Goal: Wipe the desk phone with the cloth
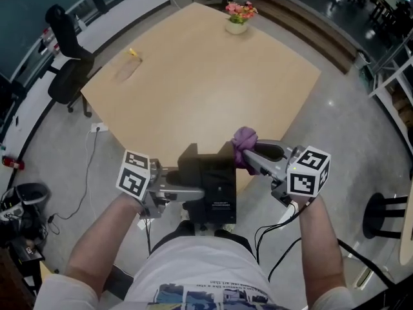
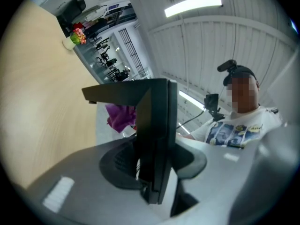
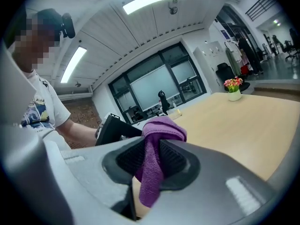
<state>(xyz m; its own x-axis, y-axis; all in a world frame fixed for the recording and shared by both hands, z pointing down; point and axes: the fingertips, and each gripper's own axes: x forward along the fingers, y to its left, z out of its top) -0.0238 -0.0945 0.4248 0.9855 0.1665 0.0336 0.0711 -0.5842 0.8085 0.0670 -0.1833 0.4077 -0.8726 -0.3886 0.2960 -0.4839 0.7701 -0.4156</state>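
The black desk phone (image 1: 210, 187) is held up edge-on at the near corner of the wooden table (image 1: 206, 76), in front of my body. My left gripper (image 1: 192, 192) is shut on its left side; in the left gripper view the phone's thin black body (image 2: 157, 139) stands clamped between the grey jaws (image 2: 152, 170). My right gripper (image 1: 250, 155) is shut on a bunched purple cloth (image 1: 244, 141), which rests against the phone's upper right edge. In the right gripper view the cloth (image 3: 153, 158) hangs pinched between the pads, with the phone (image 3: 112, 129) just behind it.
A small pot of flowers (image 1: 237, 18) stands at the table's far edge, and a yellow item (image 1: 133, 53) lies near the left edge. A black office chair (image 1: 68, 66) is at the left. A stool (image 1: 381, 215) is at the right, and cables trail on the floor.
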